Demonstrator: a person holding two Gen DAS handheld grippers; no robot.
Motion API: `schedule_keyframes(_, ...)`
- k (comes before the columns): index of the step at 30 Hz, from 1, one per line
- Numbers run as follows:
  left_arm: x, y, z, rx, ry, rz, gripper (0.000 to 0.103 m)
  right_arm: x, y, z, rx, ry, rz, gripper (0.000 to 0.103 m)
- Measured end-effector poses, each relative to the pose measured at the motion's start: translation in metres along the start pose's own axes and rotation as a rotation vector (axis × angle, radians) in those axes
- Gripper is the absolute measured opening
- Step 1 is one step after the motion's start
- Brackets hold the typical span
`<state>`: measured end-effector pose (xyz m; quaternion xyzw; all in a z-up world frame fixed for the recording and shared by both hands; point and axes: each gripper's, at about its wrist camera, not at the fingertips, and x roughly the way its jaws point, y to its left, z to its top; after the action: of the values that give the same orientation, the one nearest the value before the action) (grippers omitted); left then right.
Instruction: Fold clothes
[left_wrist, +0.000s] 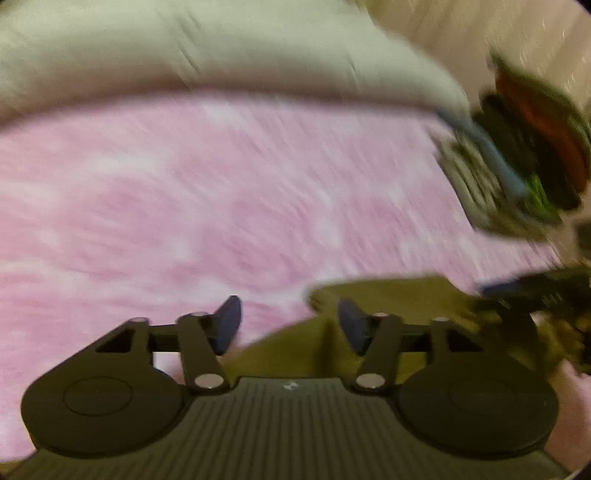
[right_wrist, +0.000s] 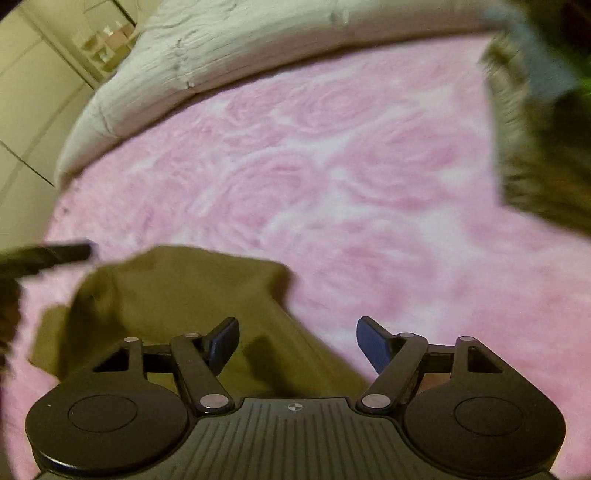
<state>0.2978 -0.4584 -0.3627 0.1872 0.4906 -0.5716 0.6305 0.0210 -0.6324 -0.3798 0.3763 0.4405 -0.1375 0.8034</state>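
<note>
Both grippers spread and holding nothing over a pink bed (right_wrist: 369, 177). Olive garment (right_wrist: 177, 295) lying flat just ahead of and below the right gripper (right_wrist: 297, 341), under its left finger, with the right finger over bare bedding. Same garment (left_wrist: 388, 306) seen under the right finger of the left gripper (left_wrist: 290, 323), left finger over pink cover. Heap of mixed clothes (left_wrist: 517, 155) well ahead and to the right of the left gripper; blurred pile also at upper right of the right gripper. Pale quilt (right_wrist: 221, 48) bunched far ahead along the bed's edge. Heavy motion blur in the left view. Likely risks from here: a pinch landing half on the plush cover, dragging bedding up with the cloth; a grab of one layer only, leaving a crooked fold; uneven lifts by the two grippers, skewing the garment.
</note>
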Motion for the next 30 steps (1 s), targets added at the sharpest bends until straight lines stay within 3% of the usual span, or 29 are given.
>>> schedule_keyframes(1,0.017,0.001,0.006,-0.017,0.057,-0.024,0.05,0.009,-0.001,0.007,0.023,0.015,0.023,0.074)
schedule_keyframes(2,0.033,0.001,0.011,-0.034,0.113,-0.048,0.036,0.016,-0.002,0.014,0.039,0.023,0.04,0.052)
schedule_keyframes(3,0.035,-0.001,0.013,-0.02,0.108,-0.064,0.024,0.024,-0.003,0.021,0.054,0.032,0.058,0.023)
schedule_keyframes(4,0.033,-0.004,0.013,0.0,0.089,-0.078,0.004,0.024,-0.001,0.026,0.052,0.032,0.077,0.004)
schedule_keyframes(6,0.017,-0.006,0.014,0.001,-0.026,-0.114,0.003,0.014,0.009,0.034,-0.004,-0.011,0.098,0.004)
schedule_keyframes(10,0.012,-0.016,0.016,0.127,-0.178,-0.01,0.004,0.012,0.027,0.044,-0.144,-0.139,-0.019,0.004)
schedule_keyframes(11,0.011,-0.019,0.016,0.159,-0.214,0.018,0.007,0.015,0.03,0.046,-0.168,-0.161,-0.058,0.005)
schedule_keyframes(13,0.021,-0.013,0.009,0.111,-0.196,0.095,0.018,0.022,0.035,0.05,-0.215,-0.206,-0.137,0.006)
schedule_keyframes(14,0.027,-0.01,0.005,0.082,-0.183,0.134,0.019,0.032,0.034,0.05,-0.209,-0.179,-0.179,0.01)
schedule_keyframes(15,0.032,-0.006,0.002,0.052,-0.169,0.173,0.022,0.042,0.032,0.047,-0.19,-0.151,-0.22,0.024)
schedule_keyframes(17,0.011,0.002,-0.013,-0.079,-0.235,0.171,0.033,0.037,0.032,0.038,-0.156,-0.208,-0.261,0.074)
schedule_keyframes(18,-0.005,0.006,-0.027,-0.148,-0.274,0.154,0.037,0.026,0.033,0.03,-0.137,-0.262,-0.273,0.079)
schedule_keyframes(19,-0.024,0.01,-0.046,-0.196,-0.296,0.142,0.042,0.014,0.035,0.022,-0.127,-0.284,-0.268,0.079)
schedule_keyframes(21,-0.063,0.017,-0.086,-0.283,-0.332,0.122,0.042,-0.006,0.04,0.006,-0.111,-0.303,-0.247,0.079)
schedule_keyframes(25,-0.13,0.034,-0.19,-0.335,-0.245,0.329,0.042,-0.043,0.042,-0.043,-0.018,-0.252,-0.138,0.079)
schedule_keyframes(30,-0.168,0.083,-0.274,-0.456,-0.128,0.619,0.042,-0.059,0.054,-0.106,0.072,-0.143,-0.14,0.079)
